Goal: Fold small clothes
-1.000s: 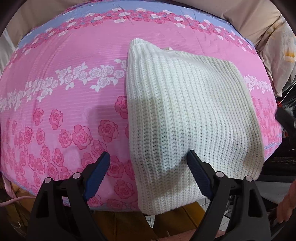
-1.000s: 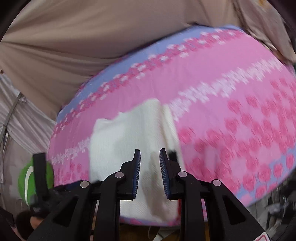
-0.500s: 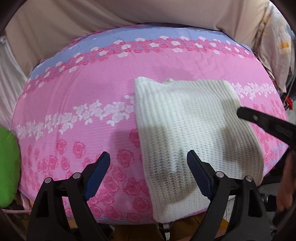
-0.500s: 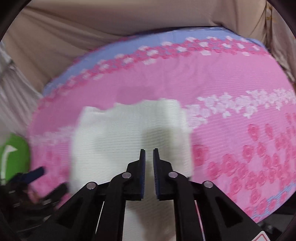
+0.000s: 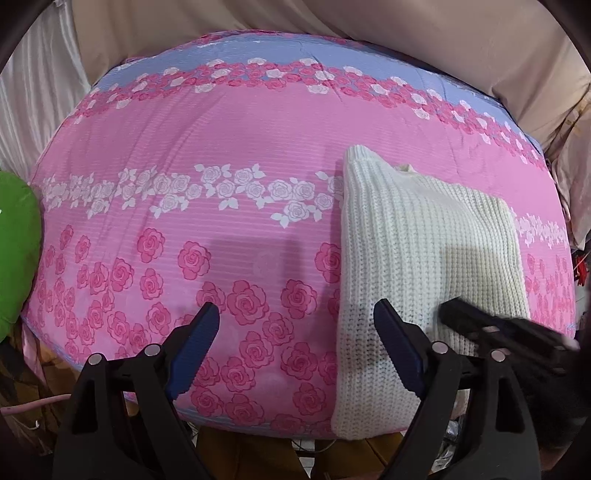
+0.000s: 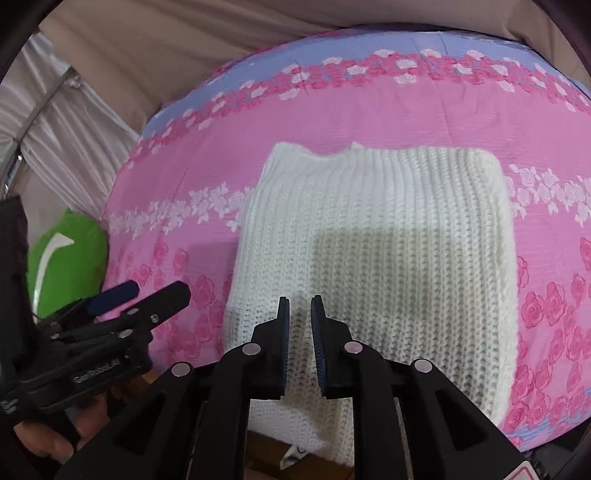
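Observation:
A folded cream knitted sweater (image 5: pixel 424 240) lies on the pink rose-patterned bedsheet (image 5: pixel 184 240), its near edge hanging over the front of the bed. My left gripper (image 5: pixel 295 308) is open wide above the bare sheet, and its right finger reaches the sweater's left edge. My right gripper (image 6: pixel 300 300) hovers over the near left part of the sweater (image 6: pixel 369 221). Its jaws are opening from a narrow gap and grip nothing. In the left wrist view, the right gripper (image 5: pixel 498 328) shows blurred at the lower right. The left gripper (image 6: pixel 155 288) appears at the left of the right wrist view.
A bright green cushion-like thing (image 6: pixel 66 258) sits off the bed's left side. Beige fabric (image 5: pixel 332 22) and pale curtains run behind the bed. A hand (image 6: pixel 48 439) holds the left gripper's handle. The sheet's front edge (image 5: pixel 240 421) drops off just below the grippers.
My right gripper swung from the left of the sweater to over its near part, and its jaws narrowed. The left gripper drew back and left, staying open.

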